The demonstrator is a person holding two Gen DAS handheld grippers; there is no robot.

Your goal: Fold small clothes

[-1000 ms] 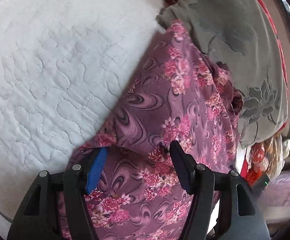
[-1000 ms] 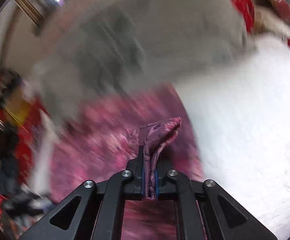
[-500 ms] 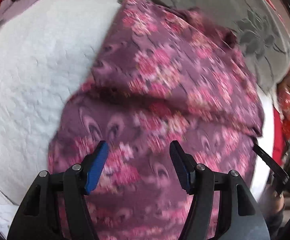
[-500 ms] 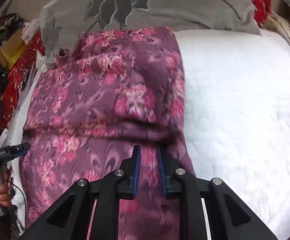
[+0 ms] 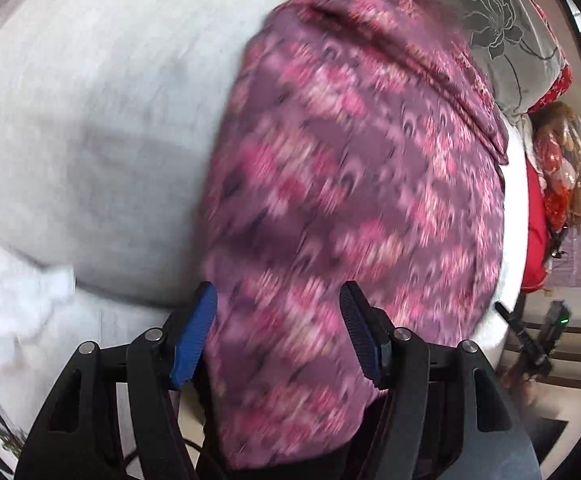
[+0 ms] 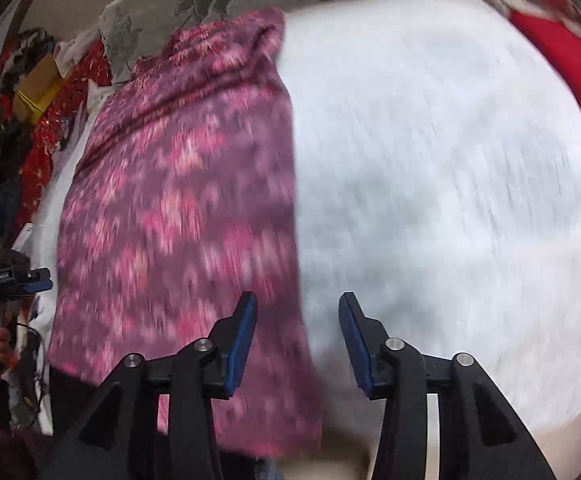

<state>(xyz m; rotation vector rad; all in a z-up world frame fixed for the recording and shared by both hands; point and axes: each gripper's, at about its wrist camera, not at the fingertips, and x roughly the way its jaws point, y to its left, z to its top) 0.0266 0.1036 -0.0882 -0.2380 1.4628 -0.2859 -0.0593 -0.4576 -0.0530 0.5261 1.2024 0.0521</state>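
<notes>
Purple floral garment [image 5: 354, 184] lies spread on the white quilted bed cover [image 5: 102, 92], its far end reaching up against the grey flower-print pillow [image 5: 502, 36]; a raised fold line crosses the cloth near the pillow end, so one layer appears doubled over there. Near end of the garment hangs toward the bed edge on the side away from the pillow. Both views motion-blurred; fine creases not readable. Left claw [image 5: 277, 334]: jaws wide, nothing between the pads, hovering over the near hem. Right claw [image 6: 297, 334]: jaws wide, empty, straddling the garment's long edge where cloth meets bed cover. Judgement: between folds, with both claws free and placed for a fresh grip. Next move likely calls for pinching the two near corners, one per claw, and carrying that end toward the pillow to halve the length. Corners must be caught evenly; slippery-looking fabric may slide.
</notes>
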